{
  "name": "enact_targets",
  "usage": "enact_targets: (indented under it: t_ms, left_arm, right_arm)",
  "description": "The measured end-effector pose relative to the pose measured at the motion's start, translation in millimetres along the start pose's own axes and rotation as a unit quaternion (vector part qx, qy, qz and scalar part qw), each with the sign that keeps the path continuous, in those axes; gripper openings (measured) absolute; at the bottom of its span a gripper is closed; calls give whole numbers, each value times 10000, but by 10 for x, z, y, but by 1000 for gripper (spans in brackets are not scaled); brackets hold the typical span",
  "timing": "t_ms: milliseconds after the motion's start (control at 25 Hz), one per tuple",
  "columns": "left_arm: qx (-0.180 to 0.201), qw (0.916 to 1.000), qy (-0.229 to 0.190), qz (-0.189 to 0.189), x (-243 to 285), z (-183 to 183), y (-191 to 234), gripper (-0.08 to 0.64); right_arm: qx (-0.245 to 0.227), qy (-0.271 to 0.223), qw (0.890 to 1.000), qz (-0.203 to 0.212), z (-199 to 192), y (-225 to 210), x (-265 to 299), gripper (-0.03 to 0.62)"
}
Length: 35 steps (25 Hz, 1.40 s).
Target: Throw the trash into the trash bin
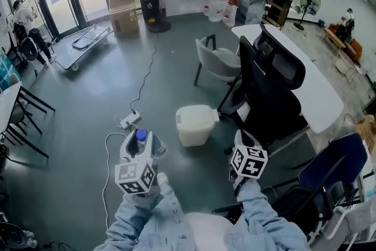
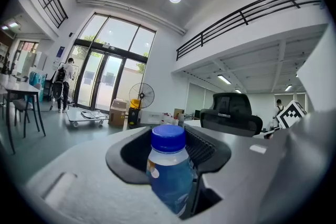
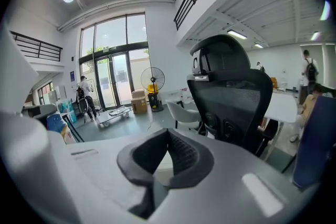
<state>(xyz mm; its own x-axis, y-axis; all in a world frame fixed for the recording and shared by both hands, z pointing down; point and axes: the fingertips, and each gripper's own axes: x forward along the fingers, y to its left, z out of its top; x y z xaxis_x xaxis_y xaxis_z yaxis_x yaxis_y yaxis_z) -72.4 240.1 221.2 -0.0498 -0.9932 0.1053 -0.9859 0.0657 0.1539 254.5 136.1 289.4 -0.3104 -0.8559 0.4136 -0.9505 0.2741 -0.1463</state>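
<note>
One blue-capped plastic bottle (image 2: 169, 173), ribbed fingers (image 2: 202, 147)

Both arms out low in front. Left gripper (image 1: 141, 144) jaws clamp a blue-capped bottle (image 2: 169, 165), right gripper (image 1: 241, 141) jaws are together, nothing inside.

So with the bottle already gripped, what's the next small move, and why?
Probably carry the left gripper forward and to the right, toward the white trash bin. Its jaws are shut on the blue-capped bottle, and the bin stands on the floor ahead, not yet under the bottle.
</note>
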Motion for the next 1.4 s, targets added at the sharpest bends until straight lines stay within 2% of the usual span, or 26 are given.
enact_targets:
  t_ms: [400, 680, 880, 1080, 1280, 1400]
  left_arm:
    - [-73, 9997, 69, -228, 1276, 383, 1018, 207]
    - [-195, 9995, 190, -154, 2001, 408, 1764, 207]
    - [-319, 9988, 378, -1, 2341, 291, 2149, 207]
    - [-385, 9975, 589, -14, 2600, -36, 2174, 207]
    - [-368, 9955, 818, 296, 2765, -323, 2214, 207]
    - [-275, 9940, 1001, 348, 2807, -485, 2185, 207]
  right_arm:
    - [-213, 21, 9994, -268, 721, 708, 1176, 3]
    - [-270, 194, 9986, -401, 864, 1097, 1959, 3]
    - [-369, 389, 9968, -587, 822, 1155, 2144, 3]
    - [-129, 632, 9949, -776, 589, 852, 2361, 3]
    - [-240, 707, 9951, -647, 472, 745, 2693, 3]
    - [-253, 808, 9946, -593, 369, 674, 2856, 3]
